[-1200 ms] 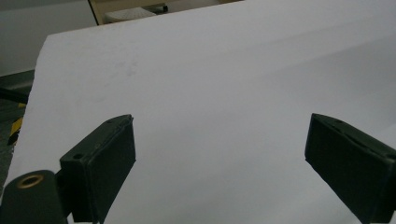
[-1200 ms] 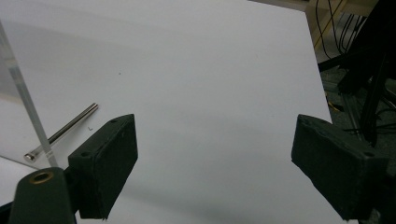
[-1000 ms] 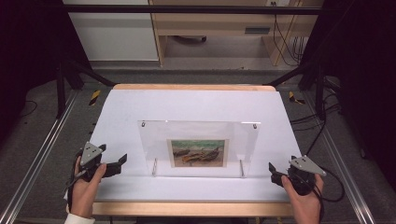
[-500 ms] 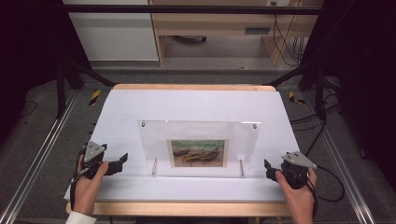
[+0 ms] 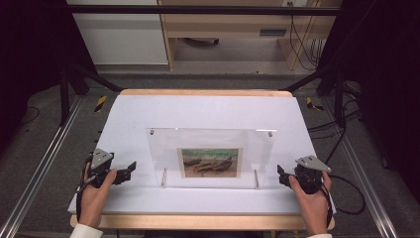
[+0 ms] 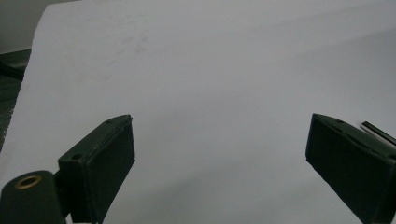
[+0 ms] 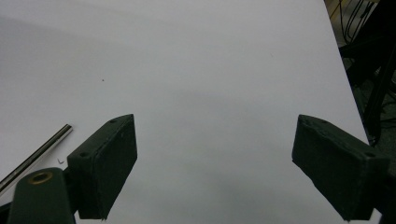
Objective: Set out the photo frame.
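A clear acrylic picture frame [image 5: 210,144] stands upright mid-table on two thin metal legs [image 5: 164,177], holding a small painting of boats [image 5: 210,162]. My left gripper [image 5: 130,171] rests in a hand just left of the frame, jaws pointing toward it. In the left gripper view the gripper [image 6: 222,140] is open over bare white table, with a metal rod tip [image 6: 376,132] at the right edge. My right gripper [image 5: 280,174] sits just right of the frame. In its own view it [image 7: 212,140] is open and empty, with a metal rod [image 7: 37,151] at the lower left.
A white sheet [image 5: 208,111] covers the wooden table [image 5: 203,92]. Aluminium rails [image 5: 39,168] run along both sides. Beyond the table stand a wooden desk [image 5: 233,25] and cables [image 5: 302,39] on the floor.
My right gripper has slid left toward the frame's right edge. The left gripper has hardly moved. The frame stands as before.
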`<state>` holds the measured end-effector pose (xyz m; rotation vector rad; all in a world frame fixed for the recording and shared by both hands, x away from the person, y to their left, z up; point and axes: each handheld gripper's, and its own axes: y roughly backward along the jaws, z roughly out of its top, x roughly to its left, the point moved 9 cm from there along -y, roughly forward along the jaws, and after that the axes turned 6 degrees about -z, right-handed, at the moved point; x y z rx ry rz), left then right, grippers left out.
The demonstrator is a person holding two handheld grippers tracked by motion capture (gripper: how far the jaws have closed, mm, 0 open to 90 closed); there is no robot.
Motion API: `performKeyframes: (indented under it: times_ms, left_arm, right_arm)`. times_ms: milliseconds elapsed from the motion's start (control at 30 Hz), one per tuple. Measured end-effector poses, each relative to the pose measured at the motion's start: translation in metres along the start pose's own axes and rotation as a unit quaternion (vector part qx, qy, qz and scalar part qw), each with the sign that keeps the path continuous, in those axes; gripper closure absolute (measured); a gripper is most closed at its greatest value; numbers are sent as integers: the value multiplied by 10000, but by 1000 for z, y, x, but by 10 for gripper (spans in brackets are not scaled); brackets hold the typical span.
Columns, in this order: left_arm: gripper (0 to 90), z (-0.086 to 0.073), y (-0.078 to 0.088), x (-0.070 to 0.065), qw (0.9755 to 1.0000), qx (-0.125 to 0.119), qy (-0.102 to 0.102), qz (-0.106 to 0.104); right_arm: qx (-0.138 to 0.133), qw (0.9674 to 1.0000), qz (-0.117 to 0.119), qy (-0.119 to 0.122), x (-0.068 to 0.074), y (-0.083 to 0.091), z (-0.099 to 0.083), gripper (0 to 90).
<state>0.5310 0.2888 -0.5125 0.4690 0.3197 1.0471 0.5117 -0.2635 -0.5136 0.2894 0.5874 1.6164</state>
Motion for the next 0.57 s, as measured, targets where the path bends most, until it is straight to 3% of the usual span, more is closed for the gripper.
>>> performKeyframes:
  times_ms: [233, 567]
  left_arm:
    - [67, -3, -5, 3, 9996, 175, 189, -74]
    - [59, -7, -6, 7, 9987, 265, 403, -143]
  right_arm:
    - [377, 9989, 192, -203, 3, -11, 2, 142]
    - [518, 9978, 224, -358, 1, -17, -1, 141]
